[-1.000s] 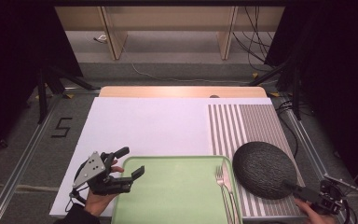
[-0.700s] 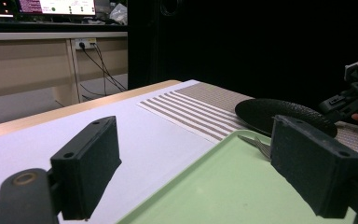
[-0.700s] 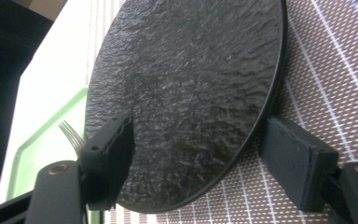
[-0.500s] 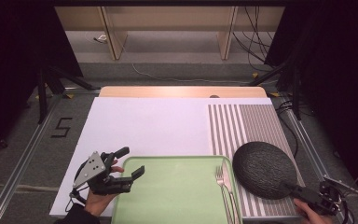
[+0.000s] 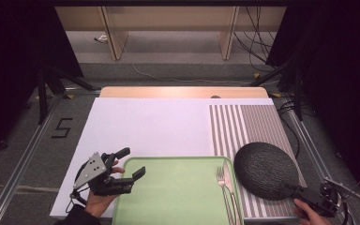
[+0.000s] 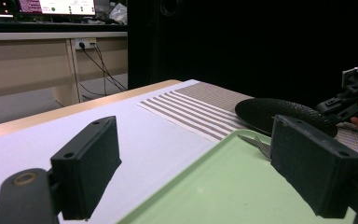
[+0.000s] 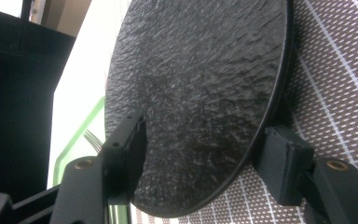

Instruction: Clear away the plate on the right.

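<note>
A dark textured round plate [image 5: 266,171] lies on the striped placemat [image 5: 246,122], its left edge over the rim of the green tray [image 5: 168,192]. My right gripper [image 5: 297,191] is at the plate's near right rim. In the right gripper view its jaws have just been closing; they straddle the plate [image 7: 200,93] rim with a gap left, so the right gripper [image 7: 205,154] is open. My left gripper [image 5: 132,162] hovers open over the tray's left edge, and nothing sits between the left gripper's [image 6: 196,172] jaws. A fork [image 5: 222,180] and a knife [image 5: 230,187] lie at the tray's right side.
A white board [image 5: 150,126] covers the table with a wooden strip [image 5: 183,92] at its far edge. Metal rails run along both sides, and cables trail on the floor beyond. From the left gripper view I see the plate [image 6: 279,114] and the right gripper [image 6: 349,100] at the far right.
My right gripper has edged left, in over the plate's rim. The plate, the tray and my left gripper have kept still.
</note>
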`<state>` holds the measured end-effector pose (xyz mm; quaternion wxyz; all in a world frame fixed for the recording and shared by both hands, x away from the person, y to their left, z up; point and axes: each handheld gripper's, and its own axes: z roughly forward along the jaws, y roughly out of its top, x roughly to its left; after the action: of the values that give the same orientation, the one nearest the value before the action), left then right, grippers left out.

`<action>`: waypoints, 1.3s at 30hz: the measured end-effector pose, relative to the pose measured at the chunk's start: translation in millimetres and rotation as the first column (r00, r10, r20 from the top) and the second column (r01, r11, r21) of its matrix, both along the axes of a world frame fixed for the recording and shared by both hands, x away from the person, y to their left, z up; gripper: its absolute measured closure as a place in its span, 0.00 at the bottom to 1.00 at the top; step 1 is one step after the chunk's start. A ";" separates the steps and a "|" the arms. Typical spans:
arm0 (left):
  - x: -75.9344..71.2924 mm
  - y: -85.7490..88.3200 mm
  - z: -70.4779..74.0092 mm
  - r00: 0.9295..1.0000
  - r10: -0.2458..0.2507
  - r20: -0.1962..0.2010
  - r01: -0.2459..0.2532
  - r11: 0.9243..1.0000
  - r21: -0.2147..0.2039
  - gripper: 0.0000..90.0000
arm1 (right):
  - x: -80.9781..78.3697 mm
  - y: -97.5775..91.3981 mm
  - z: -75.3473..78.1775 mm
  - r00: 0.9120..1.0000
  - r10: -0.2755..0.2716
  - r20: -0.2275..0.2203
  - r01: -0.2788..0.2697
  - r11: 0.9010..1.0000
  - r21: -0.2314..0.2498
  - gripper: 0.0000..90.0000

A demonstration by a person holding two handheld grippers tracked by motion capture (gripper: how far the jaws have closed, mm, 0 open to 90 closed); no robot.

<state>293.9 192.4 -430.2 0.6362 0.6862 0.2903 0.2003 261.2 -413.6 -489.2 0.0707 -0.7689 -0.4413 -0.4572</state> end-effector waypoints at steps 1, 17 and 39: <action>0.0 -0.1 -0.1 1.000 0.000 0.000 0.000 1.000 0.000 0.17 | -0.1 -0.2 -0.2 1.000 -0.006 -0.003 0.006 1.000 0.007 0.46; 0.6 -0.3 -0.3 1.000 0.002 -0.001 -0.002 1.000 0.001 0.17 | -0.7 -6.5 -14.2 0.992 -0.123 -0.014 0.123 0.980 0.153 0.63; 0.7 -0.8 -0.5 1.000 0.003 0.000 -0.003 1.000 0.003 0.17 | 1.4 -10.9 -23.4 0.989 -0.145 -0.029 0.148 0.965 0.215 0.74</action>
<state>294.6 191.6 -430.7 0.6347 0.6869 0.2910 0.2016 262.6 -424.5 -512.6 0.1229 -0.7900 -0.3304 -0.5015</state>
